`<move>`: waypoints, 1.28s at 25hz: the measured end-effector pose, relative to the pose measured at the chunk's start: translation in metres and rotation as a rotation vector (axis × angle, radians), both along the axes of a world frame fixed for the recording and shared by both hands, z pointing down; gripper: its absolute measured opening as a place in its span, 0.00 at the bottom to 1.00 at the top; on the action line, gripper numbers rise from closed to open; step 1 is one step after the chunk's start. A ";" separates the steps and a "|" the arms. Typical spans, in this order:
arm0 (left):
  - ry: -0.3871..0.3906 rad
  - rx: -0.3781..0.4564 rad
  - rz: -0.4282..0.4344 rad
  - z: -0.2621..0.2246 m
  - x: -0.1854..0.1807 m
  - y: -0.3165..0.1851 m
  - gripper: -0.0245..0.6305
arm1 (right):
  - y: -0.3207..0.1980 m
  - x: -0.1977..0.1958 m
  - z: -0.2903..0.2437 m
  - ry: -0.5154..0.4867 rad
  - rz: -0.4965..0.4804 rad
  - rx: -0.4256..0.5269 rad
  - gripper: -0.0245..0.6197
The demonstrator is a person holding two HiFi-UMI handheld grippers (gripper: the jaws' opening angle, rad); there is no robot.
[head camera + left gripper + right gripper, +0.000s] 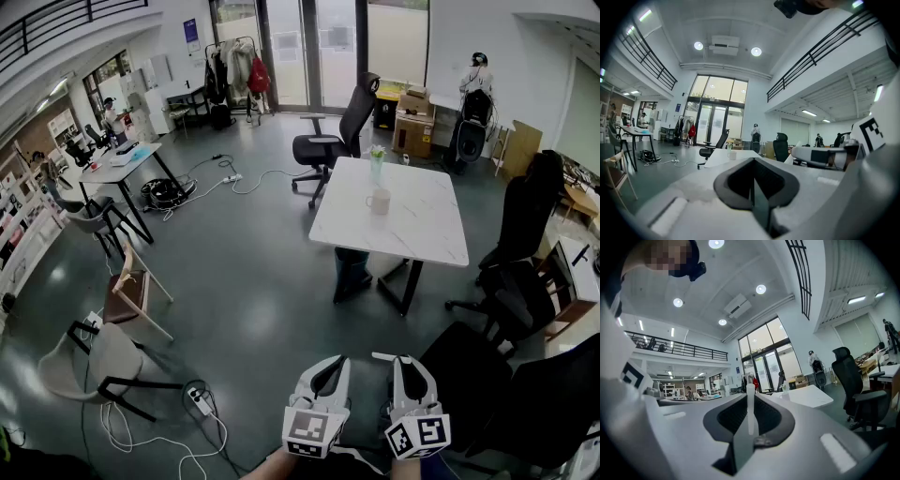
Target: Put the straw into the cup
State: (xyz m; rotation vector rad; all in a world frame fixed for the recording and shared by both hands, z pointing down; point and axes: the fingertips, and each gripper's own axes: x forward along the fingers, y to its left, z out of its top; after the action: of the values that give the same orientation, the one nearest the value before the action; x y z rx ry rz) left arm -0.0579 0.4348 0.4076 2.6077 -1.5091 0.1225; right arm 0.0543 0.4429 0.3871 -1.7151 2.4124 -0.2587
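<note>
Right gripper view shows the right claw (751, 420) grasping a white straw (750, 399). The left claw (753, 185) is clenched, empty. The cup (379, 201) stands far off on the white bench (427, 230).

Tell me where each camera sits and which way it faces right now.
Head view: on the person's head, facing steeply down at the floor and white table with a mug; left gripper and right gripper show at the bottom edge.
Left gripper view: on the left gripper, facing roughly level along its shut, empty jaws toward the white table.
Right gripper view: on the right gripper, facing along jaws shut on the straw.
Shared: all three see the white table.
</note>
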 end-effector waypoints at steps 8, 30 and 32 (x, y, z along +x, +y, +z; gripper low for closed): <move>-0.004 0.000 0.010 -0.002 0.016 -0.007 0.04 | -0.006 0.019 -0.002 -0.007 0.021 -0.007 0.11; 0.026 -0.036 -0.010 0.031 0.016 -0.166 0.04 | -0.161 0.010 0.022 0.049 -0.043 -0.044 0.11; 0.030 -0.041 -0.007 0.037 0.019 -0.192 0.04 | -0.188 0.012 0.029 0.053 -0.042 -0.054 0.11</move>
State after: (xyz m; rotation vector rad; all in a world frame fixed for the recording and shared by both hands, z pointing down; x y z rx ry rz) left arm -0.0385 0.2423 0.4448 2.5610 -1.4891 0.1118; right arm 0.0661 0.2549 0.4159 -1.7158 2.5041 -0.2904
